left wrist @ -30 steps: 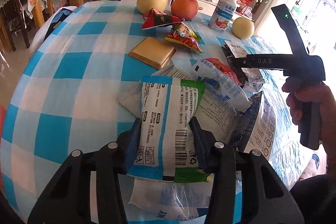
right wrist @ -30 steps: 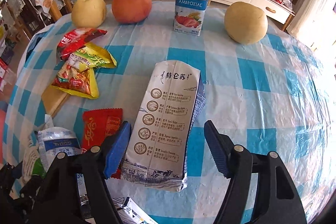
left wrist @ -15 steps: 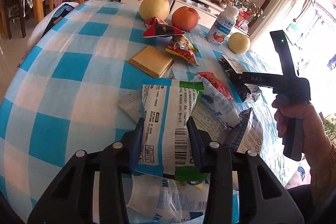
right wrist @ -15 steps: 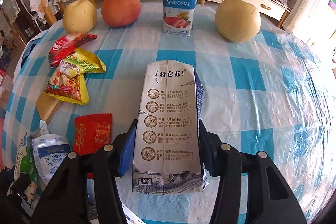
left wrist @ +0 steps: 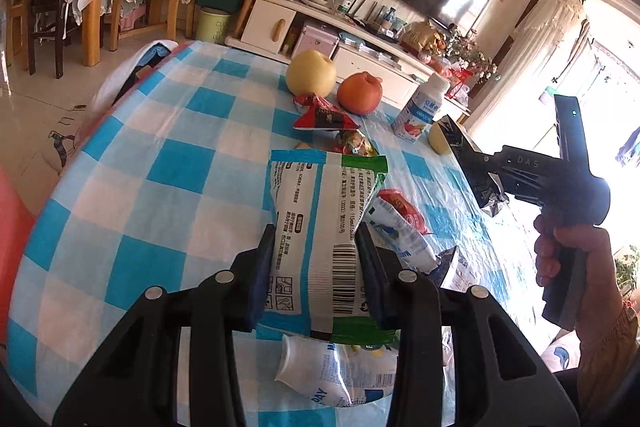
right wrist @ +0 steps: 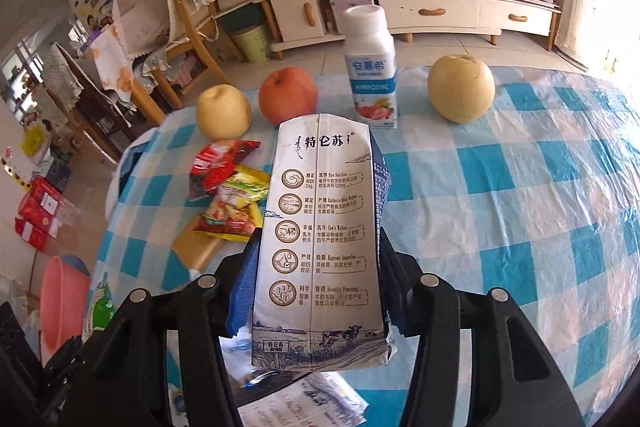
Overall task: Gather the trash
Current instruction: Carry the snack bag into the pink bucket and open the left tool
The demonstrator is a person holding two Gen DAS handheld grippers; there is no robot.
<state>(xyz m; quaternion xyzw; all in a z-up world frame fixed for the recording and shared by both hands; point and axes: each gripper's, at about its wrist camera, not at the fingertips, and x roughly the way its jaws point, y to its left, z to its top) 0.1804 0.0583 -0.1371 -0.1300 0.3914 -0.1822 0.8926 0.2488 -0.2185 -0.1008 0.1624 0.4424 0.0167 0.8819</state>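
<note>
Left gripper (left wrist: 316, 267) is clamped on a snack wrapper (left wrist: 320, 227), right gripper (right wrist: 314, 275) on a flattened milk carton (right wrist: 320, 247); both loads are best carried level, grips kept firm.

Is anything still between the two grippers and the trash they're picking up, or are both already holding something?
Nothing visible stands in the way. The left gripper is shut on the blue-and-white wrapper, and the right gripper is shut on the flattened milk carton. No bin for them can be identified in either view.
</note>
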